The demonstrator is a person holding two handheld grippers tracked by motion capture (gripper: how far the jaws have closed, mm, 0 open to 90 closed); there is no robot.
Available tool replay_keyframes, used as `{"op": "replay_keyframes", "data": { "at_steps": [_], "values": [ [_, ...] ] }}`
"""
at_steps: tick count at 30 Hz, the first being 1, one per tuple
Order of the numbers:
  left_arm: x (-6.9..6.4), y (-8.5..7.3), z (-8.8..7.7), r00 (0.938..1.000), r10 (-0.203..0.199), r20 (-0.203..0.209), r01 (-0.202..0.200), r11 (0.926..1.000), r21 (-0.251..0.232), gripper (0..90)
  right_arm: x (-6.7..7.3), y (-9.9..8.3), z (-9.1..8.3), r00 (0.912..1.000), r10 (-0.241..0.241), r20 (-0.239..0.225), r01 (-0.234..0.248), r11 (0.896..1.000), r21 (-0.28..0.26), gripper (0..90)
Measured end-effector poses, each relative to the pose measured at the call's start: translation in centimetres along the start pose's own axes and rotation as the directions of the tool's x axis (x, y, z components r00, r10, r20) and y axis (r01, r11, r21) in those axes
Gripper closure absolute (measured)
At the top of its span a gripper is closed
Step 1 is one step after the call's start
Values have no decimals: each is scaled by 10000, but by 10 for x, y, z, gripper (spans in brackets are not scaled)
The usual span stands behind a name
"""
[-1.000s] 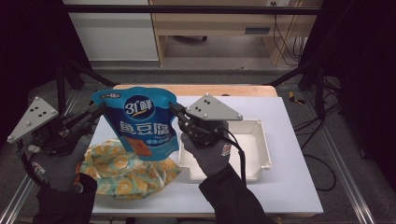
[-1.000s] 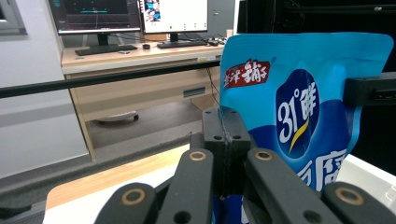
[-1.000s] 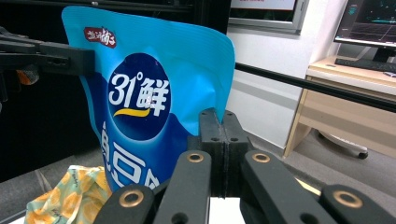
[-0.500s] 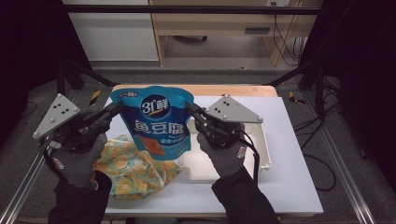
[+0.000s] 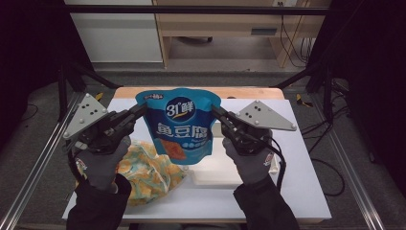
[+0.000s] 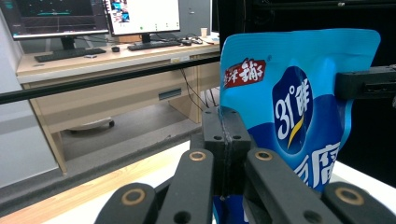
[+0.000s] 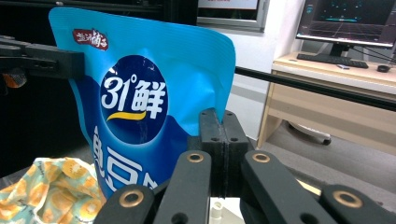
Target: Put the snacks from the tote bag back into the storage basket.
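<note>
pouch (image 5: 181,125): upright above table (image 5: 306,191), between both grippers
cloth (image 5: 146,170): on table, left of tray (image 5: 215,175)

Patterned cloth bag (image 5: 143,172) partly behind the blue pouch (image 5: 179,127); white tray (image 5: 215,172) mostly hidden behind pouch and right hand

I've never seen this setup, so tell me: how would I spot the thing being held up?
Look above the white table. Between the left gripper and right gripper hangs a glossy blue stand-up pouch, pinched at both edges. Unlike the crumpled yellow patterned bag below, it's blue with white lettering.

White table (image 5: 306,191) with patterned cloth (image 5: 143,172) and white tray (image 5: 215,172).
</note>
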State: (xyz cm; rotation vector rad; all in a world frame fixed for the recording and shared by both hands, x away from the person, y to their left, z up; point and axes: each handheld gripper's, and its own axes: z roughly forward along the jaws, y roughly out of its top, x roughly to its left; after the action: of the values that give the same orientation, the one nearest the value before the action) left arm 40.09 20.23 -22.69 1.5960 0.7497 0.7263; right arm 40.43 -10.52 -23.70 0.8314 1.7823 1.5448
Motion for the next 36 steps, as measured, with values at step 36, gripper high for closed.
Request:
{"op": "replay_keyframes", "data": {
  "at_steps": [36],
  "values": [
    [-39, -9, 51, 9958, 264, 873, -279, 9995, 169, 900, -43, -23, -36, 9958, 253, 875, -281, 9991, 305, 900]
  ]
}}
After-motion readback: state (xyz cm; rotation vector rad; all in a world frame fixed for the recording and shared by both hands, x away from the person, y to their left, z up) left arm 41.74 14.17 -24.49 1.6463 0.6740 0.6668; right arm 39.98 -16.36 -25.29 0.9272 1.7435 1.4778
